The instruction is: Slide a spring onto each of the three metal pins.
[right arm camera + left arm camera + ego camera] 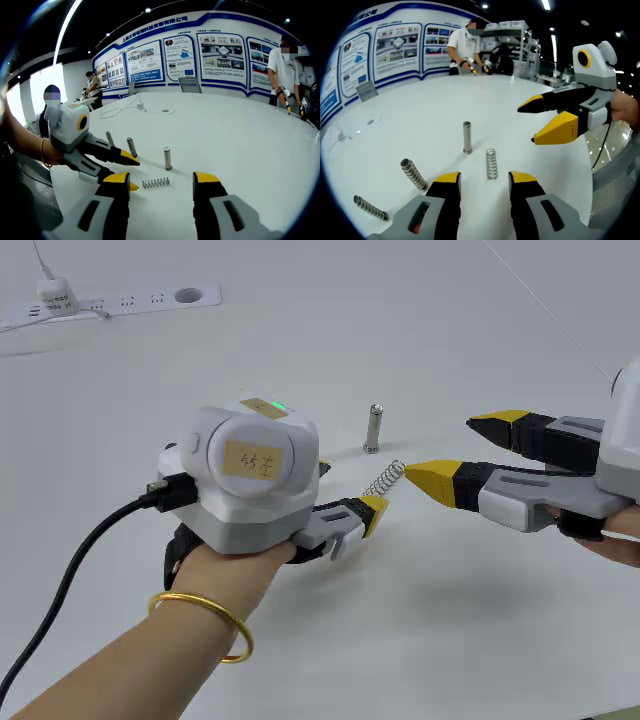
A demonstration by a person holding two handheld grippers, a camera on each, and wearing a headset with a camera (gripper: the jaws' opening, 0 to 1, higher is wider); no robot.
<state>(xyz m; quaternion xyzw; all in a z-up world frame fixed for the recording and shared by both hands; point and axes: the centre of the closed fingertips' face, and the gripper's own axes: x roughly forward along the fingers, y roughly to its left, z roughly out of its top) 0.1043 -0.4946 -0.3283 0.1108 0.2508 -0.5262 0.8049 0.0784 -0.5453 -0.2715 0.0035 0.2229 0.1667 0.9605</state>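
Spring (386,480) loose between left gripper (484,176) and right gripper (162,176), jaws released; tape label (253,457) illegible.

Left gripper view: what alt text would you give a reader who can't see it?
A loose spring lies on a white table ahead of the open left claw, with a bare upright metal pin beyond. Two spring-covered pins stand left; the open right claw hovers at right.
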